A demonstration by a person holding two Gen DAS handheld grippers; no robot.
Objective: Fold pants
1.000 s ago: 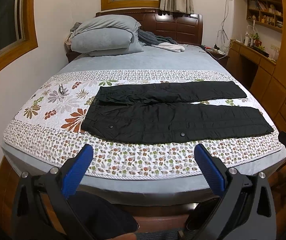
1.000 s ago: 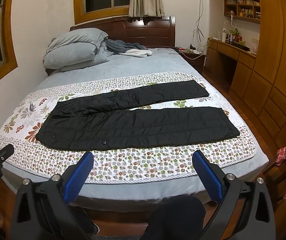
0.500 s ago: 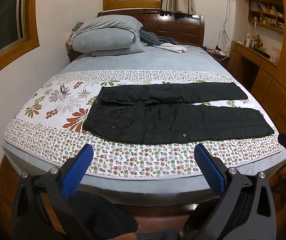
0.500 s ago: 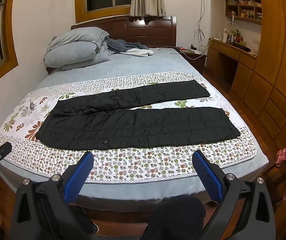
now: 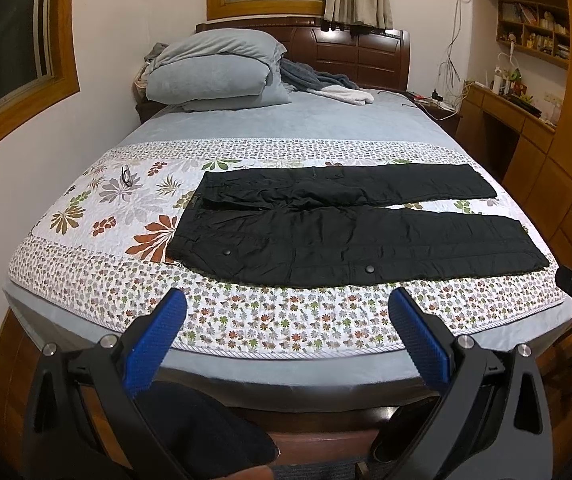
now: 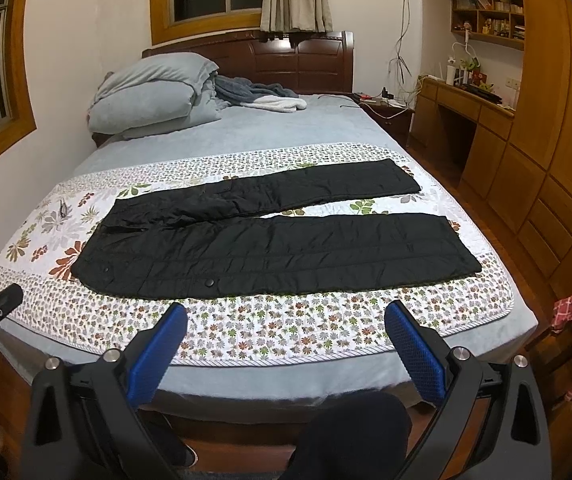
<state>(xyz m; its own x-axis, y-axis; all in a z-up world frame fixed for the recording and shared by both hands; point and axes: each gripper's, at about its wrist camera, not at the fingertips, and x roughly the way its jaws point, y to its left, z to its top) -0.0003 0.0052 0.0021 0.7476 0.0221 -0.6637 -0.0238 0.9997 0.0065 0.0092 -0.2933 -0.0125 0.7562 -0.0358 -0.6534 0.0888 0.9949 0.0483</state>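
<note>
Since 1.0 s ago: both views have edged slightly nearer the bed point(image 5: 294, 380), nothing else shifted | step: approach, no fold begun | black pants point(image 5: 350, 228) lie flat across floral quilt point(image 5: 246, 320), waistband left, legs splayed rightward | next, judged: grip far leg, lay over near | open quilt all round | left gripper point(image 5: 286, 320), right gripper point(image 6: 286, 322): fingers apart, empty.
</note>
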